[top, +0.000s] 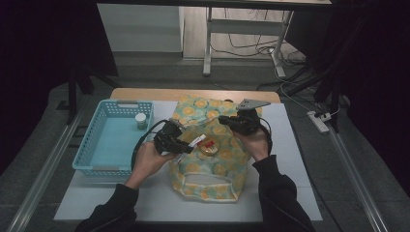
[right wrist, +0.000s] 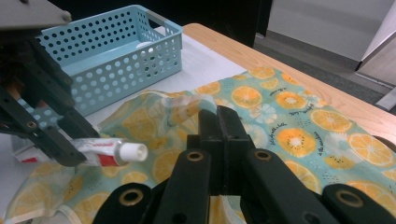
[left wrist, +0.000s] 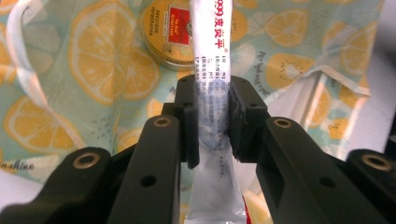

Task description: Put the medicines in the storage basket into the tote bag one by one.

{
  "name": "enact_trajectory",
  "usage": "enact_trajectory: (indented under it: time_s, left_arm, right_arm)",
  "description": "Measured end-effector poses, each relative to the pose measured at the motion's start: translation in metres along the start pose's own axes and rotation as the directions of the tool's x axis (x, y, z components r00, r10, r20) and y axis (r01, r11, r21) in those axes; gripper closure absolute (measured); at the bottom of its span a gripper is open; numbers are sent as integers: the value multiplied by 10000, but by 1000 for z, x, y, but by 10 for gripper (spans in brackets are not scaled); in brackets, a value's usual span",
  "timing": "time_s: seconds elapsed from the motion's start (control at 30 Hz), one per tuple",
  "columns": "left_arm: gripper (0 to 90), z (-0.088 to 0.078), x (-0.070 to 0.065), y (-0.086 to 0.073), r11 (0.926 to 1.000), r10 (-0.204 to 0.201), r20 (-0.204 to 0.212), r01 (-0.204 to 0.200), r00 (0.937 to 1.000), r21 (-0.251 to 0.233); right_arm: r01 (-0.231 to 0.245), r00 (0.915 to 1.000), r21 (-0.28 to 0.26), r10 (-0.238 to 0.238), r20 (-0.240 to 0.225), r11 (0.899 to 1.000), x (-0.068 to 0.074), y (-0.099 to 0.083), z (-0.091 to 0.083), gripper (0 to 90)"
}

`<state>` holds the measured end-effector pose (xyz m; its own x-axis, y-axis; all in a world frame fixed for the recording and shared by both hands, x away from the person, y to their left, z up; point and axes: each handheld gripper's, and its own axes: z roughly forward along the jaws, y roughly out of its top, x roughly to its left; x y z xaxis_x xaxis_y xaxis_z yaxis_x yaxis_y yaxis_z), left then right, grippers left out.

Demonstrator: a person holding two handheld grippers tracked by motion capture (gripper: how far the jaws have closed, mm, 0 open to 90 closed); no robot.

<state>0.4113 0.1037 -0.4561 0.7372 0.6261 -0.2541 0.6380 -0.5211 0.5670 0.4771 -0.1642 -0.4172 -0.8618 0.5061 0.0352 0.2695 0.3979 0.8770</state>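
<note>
My left gripper is shut on a white tube with red print, gripped across its middle. In the high view the left gripper holds the tube just over a lemon-print cloth bag, beside a round gold tin that lies on the bag. The tin sits just past the tube's far end. My right gripper is shut on the bag's fabric near its far edge. In the right gripper view, the tube points its white cap at that gripper.
A light blue perforated basket stands left of the bag with a small white-lidded jar in its far corner. A white sheet covers the wooden table. The basket's wall rises close behind the left gripper.
</note>
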Motion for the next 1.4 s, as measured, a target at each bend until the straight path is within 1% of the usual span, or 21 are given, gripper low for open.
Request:
enact_trajectory:
  time_s: [0.13, 0.33, 0.47, 0.67, 0.73, 0.93, 0.97, 1.1, 1.4]
  left_arm:
    - [756, 9, 2, 5, 10000, 19, -156, -18, 9999, 76]
    - [756, 22, 7, 13, 9998, -122, -366, 127, 9993, 150]
    - [756, 30, 9, 18, 9996, -124, -765, 143, 9970, 240]
    - [756, 39, 15, 23, 9995, -276, -1057, 293, 9940, 142]
    - [756, 41, 17, 25, 9995, -238, -1213, 259, 9923, 163]
    - [756, 49, 27, 29, 9993, -311, -1368, 339, 9901, 178]
    - [756, 51, 28, 30, 9991, -373, -1416, 398, 9892, 145]
    - [756, 57, 33, 32, 9986, -347, -1601, 407, 9865, 344]
    - [755, 67, 38, 39, 9975, -390, -1751, 488, 9838, 517]
  right_arm:
    - [23, 10000, 6, -23, -6, 10000, 1, 0, 0, 900]
    - [14, 10000, -7, -14, -8, 10000, 1, 0, 0, 900]
    - [47, 10000, 2, -47, -26, 10000, 1, 0, 0, 900]
    - [68, 10000, 21, -68, -26, 10000, 2, 0, 2, 900]
    - [62, 10000, 28, -62, -32, 10000, 1, 0, 2, 900]
    - [-11, 10000, 73, 11, 53, 10000, -2, -2, 2, 900]
    - [-21, 10000, 74, 21, 61, 10000, -2, -2, 2, 900]
    - [14, 10000, 2, -14, 91, 10000, -1, -1, 1, 900]
    - [53, 9999, -116, -52, 113, 9999, 1, 0, 0, 900]
